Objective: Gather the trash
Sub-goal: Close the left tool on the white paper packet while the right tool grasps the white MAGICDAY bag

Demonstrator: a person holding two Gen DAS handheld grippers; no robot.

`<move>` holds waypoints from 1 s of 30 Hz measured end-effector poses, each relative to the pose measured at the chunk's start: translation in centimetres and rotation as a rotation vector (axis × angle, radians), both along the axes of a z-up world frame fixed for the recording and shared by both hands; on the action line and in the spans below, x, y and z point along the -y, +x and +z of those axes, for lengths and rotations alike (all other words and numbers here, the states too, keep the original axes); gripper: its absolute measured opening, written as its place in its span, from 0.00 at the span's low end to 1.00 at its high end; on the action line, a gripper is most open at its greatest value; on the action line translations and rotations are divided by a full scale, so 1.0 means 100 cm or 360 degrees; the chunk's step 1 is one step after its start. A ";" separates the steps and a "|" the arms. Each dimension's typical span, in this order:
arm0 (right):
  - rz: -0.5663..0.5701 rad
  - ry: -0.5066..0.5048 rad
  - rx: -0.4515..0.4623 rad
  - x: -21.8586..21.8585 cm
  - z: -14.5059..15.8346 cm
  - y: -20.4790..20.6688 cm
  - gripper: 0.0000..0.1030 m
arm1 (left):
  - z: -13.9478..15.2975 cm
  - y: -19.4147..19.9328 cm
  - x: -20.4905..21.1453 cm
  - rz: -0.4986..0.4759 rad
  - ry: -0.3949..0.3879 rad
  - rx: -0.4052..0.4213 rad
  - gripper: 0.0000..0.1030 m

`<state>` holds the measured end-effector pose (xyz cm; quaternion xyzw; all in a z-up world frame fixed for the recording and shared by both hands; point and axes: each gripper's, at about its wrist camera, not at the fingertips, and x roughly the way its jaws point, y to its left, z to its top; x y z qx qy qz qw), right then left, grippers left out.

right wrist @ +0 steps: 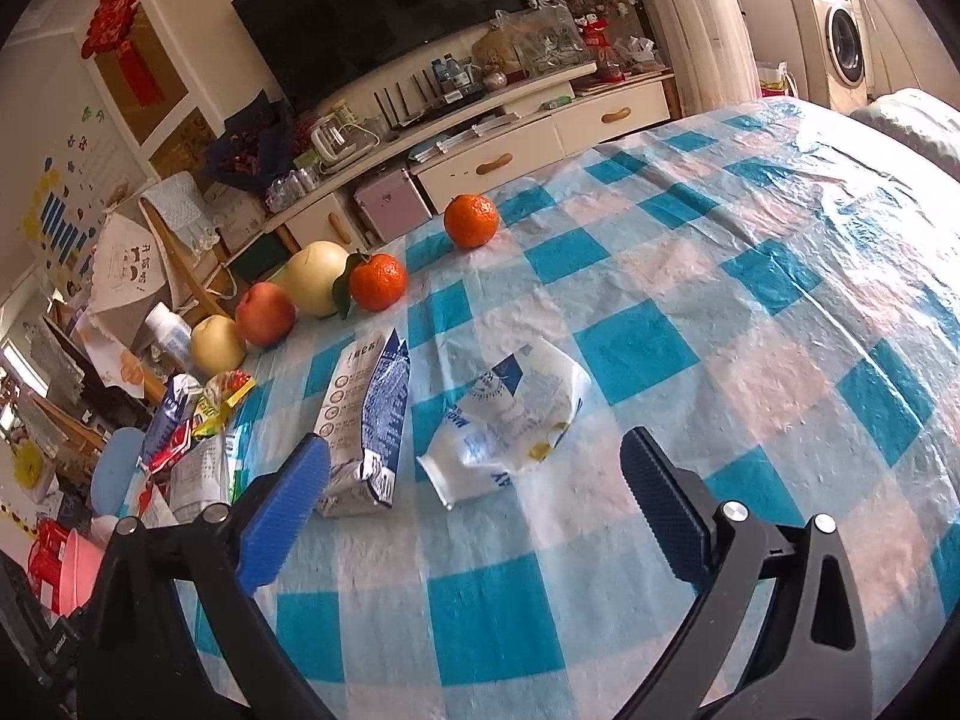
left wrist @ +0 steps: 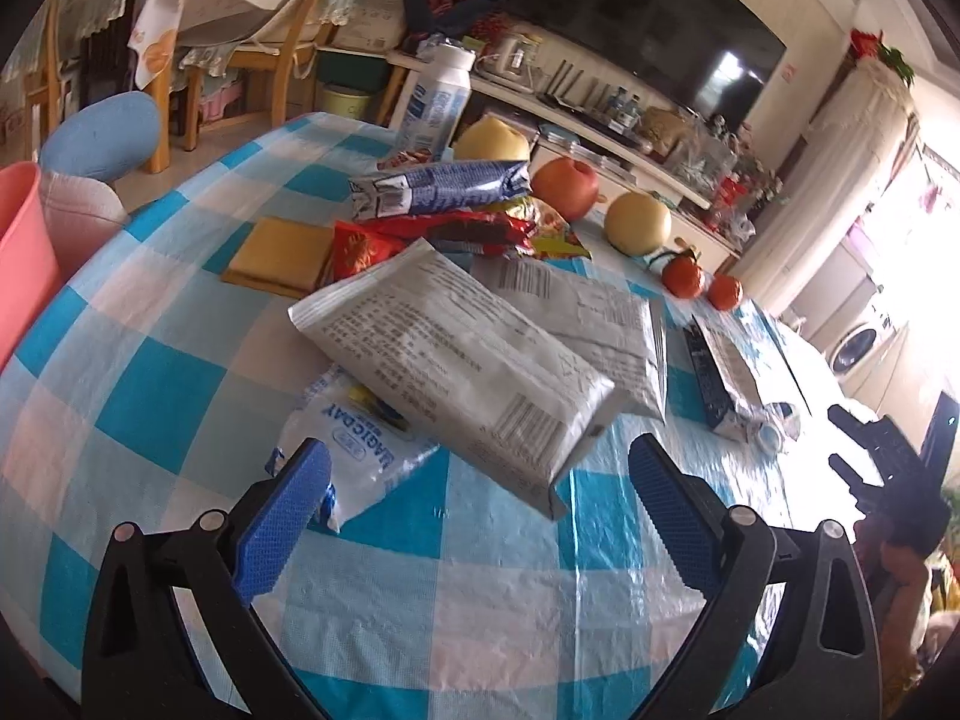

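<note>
left wrist view: left gripper (left wrist: 480, 483) wide open, holding nothing, hovering just short of the grey packet (left wrist: 456, 360)
grey packet: lying tilted on top of the wrapper pile, near the pink bin (left wrist: 24, 252)
right wrist view: right gripper (right wrist: 474, 483) also spread wide and empty, crumpled white bag (right wrist: 510, 414) just ahead of it
fruit: apple (right wrist: 265, 314) and oranges (right wrist: 378, 281) sit beyond the bag
risk: imo the slick, puffy packet could squirt out of the pads, or drag the loose wrappers under it off the pile
</note>
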<state>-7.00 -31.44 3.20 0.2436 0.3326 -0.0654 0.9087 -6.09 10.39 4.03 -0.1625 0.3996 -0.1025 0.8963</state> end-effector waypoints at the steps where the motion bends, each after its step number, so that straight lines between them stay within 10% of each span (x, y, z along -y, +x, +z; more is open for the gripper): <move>1: -0.0004 0.0004 -0.0015 0.001 -0.002 0.005 0.85 | 0.001 0.002 0.000 0.0011 -0.0011 -0.0003 0.95; 12: -0.0018 -0.0076 -0.0204 -0.003 -0.026 0.053 0.81 | 0.002 0.057 0.021 0.0260 0.0084 -0.0212 0.95; 26: 0.0036 -0.0186 -0.0256 0.000 -0.032 0.079 0.82 | -0.007 0.104 0.056 0.0280 0.0582 -0.0275 0.95; 30: 0.0058 -0.0259 -0.0278 -0.003 -0.031 0.082 0.68 | -0.004 0.096 0.061 0.0238 0.0607 -0.0209 0.76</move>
